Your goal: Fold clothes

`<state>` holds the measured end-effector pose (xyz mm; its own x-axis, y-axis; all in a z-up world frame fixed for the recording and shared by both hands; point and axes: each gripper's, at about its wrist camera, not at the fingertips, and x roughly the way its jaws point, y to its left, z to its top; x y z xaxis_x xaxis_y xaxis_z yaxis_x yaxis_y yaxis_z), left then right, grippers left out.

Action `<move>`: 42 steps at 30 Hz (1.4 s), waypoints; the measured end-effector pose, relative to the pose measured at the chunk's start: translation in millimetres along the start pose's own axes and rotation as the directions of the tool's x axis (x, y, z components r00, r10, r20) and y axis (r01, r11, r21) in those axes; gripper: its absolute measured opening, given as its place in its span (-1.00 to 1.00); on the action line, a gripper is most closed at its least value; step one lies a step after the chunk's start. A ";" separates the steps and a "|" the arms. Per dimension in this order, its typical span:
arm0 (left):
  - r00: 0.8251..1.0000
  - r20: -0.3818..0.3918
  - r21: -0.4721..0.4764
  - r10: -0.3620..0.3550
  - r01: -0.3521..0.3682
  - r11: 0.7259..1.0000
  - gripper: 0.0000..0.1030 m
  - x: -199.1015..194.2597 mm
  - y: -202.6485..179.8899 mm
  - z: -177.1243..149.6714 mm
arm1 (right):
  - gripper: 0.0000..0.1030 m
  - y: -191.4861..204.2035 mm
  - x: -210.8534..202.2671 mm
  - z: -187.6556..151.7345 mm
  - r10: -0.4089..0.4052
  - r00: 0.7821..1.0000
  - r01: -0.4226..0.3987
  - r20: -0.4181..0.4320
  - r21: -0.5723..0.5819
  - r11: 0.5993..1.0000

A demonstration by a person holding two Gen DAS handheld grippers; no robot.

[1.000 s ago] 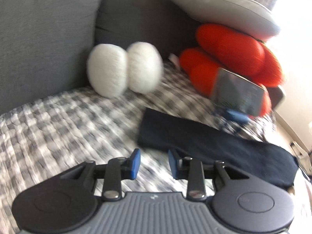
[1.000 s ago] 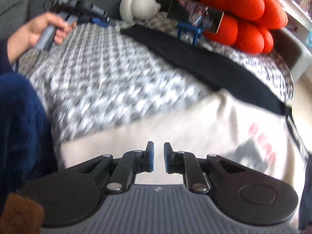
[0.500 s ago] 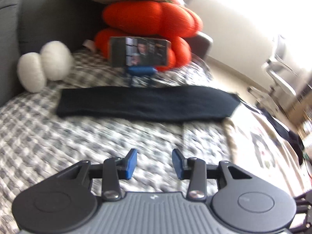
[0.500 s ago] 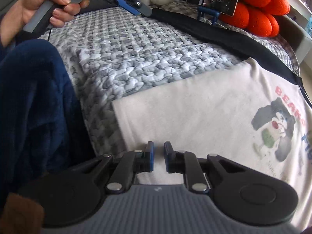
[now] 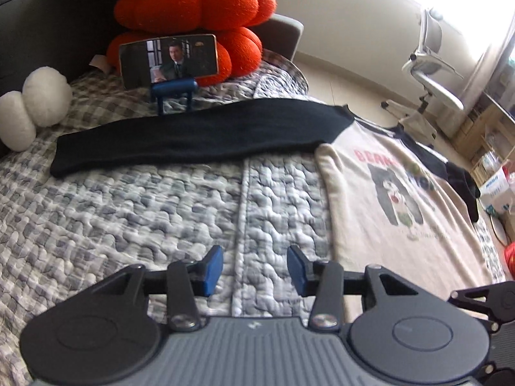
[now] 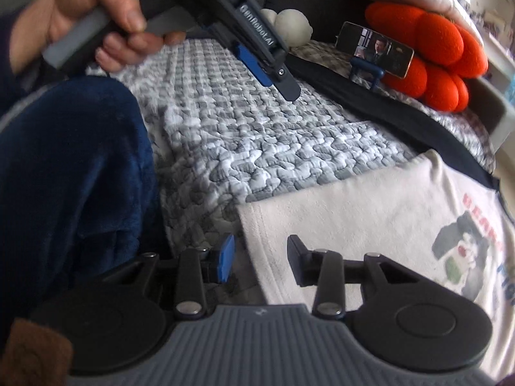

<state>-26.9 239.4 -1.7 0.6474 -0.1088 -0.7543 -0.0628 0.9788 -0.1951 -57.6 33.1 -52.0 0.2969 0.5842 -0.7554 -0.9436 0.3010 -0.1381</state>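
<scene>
Quilted grey bedding (image 5: 135,212) covers the bed where a cream raglan shirt (image 5: 379,225) lies flat, print up, one black sleeve (image 5: 193,138) stretched toward nine o'clock. No fold shows. My left hand-held gripper (image 5: 255,270) hovers parted and empty; my right hand-held gripper (image 6: 260,259), also parted, straddles the hem corner.

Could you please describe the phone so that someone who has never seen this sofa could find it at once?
Look to the far end of the grey quilted cover, where the orange cushions are stacked. The phone stands sideways on a small blue stand against them; it alone has a lit screen.
</scene>
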 end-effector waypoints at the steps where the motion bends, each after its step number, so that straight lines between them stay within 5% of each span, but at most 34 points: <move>1: 1.000 -0.008 0.004 0.003 -0.003 1.000 -0.13 1.1 -1.2 -0.9 | -0.23 1.6 4.1 -0.2 -0.018 1.000 0.018 -0.007 -0.011 1.000; 5: 0.999 -0.037 0.004 -0.004 0.004 1.000 -0.13 3.6 -4.6 -4.7 | -0.56 -8.5 13.0 0.8 -0.059 0.998 0.059 -0.015 0.027 0.998; 12: 0.996 -0.070 -0.010 -0.046 0.046 0.999 -0.13 4.9 -16.1 -14.4 | -0.56 -32.9 4.5 0.1 -0.053 0.998 0.048 0.022 0.162 0.986; 22: 0.976 -0.150 -0.037 -0.156 0.152 0.988 -0.13 22.7 -45.9 -32.2 | -0.54 -27.9 -0.9 -7.2 0.004 1.000 -0.005 0.010 0.119 0.993; 29: 0.972 -0.199 0.006 -0.128 0.132 0.991 -0.13 43.4 -67.6 -36.2 | -0.54 -39.0 -12.9 -24.8 -0.044 0.999 0.047 -0.020 0.159 0.986; 37: 0.980 -0.187 0.099 -0.061 0.081 0.992 -0.11 51.5 -85.7 -37.4 | -0.54 -76.6 -45.8 -63.1 -0.145 0.988 0.152 -0.046 0.320 0.935; 42: 0.988 -0.157 0.163 -0.002 0.027 0.986 -0.51 50.8 -95.0 -39.2 | -0.48 -99.2 -81.4 -97.4 -0.244 0.967 0.249 -0.074 0.476 0.844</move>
<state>-17.8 134.1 -46.2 0.5204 -0.1363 -0.8430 0.0795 0.9906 -0.1110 -2.5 -117.7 -39.2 0.5064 0.4358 -0.7441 -0.6522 0.7580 0.0001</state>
